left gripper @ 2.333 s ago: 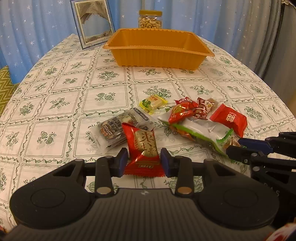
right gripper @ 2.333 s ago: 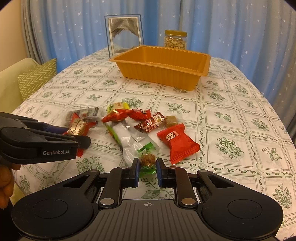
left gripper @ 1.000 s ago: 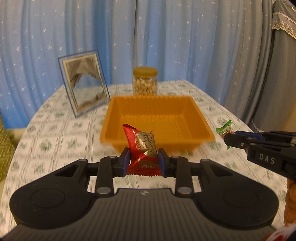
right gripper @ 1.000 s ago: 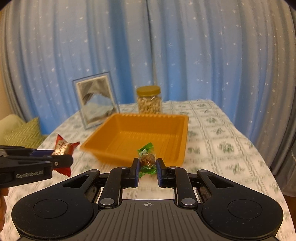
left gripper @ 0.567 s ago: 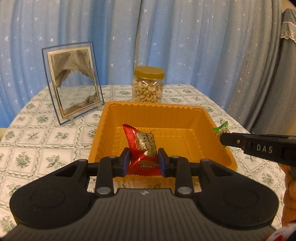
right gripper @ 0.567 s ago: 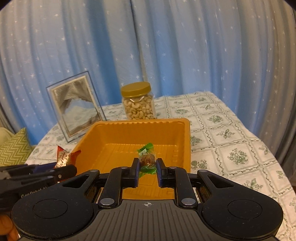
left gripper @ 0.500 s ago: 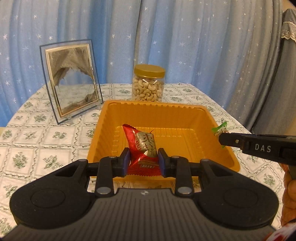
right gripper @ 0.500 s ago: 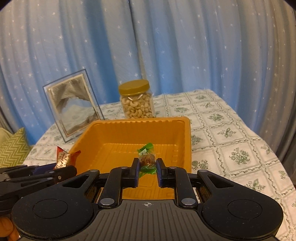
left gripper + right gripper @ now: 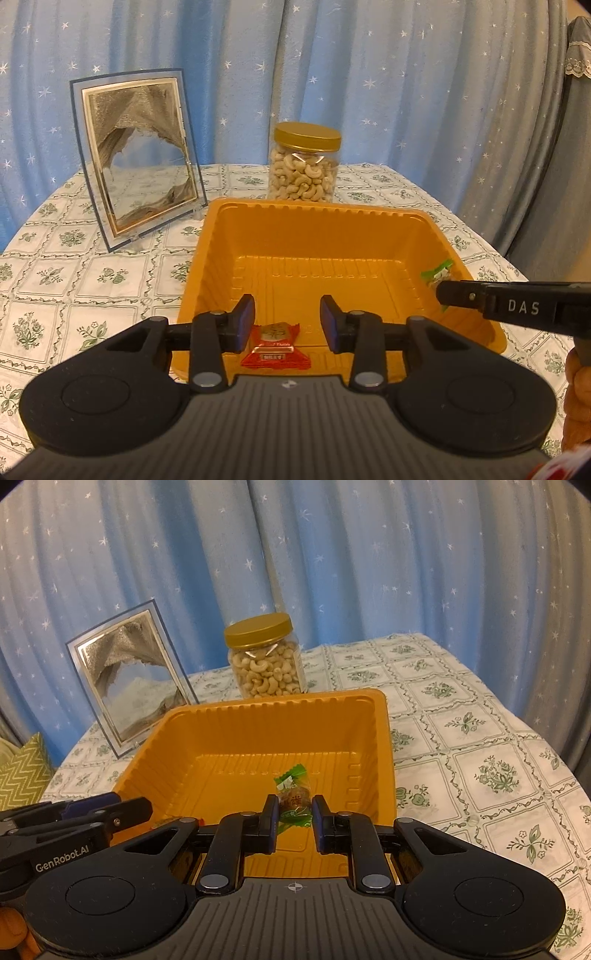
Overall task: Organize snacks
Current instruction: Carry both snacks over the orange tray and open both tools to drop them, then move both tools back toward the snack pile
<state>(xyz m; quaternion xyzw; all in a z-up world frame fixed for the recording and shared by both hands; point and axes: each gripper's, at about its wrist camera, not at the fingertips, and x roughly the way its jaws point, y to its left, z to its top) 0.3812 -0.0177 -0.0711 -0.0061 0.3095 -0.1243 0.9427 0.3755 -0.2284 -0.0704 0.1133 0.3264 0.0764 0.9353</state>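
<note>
Red snack packet under left gripper

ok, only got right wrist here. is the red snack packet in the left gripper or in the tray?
Observer: In the tray. The left wrist view shows the red snack packet low at the orange tray's near edge. The left gripper has just been opening, and its pads are clear of the packet.
Operator: and my candy, seen from that side?
Observer: The green-wrapped candy pokes out of the shut right gripper, close to the tray's right wall.
</note>
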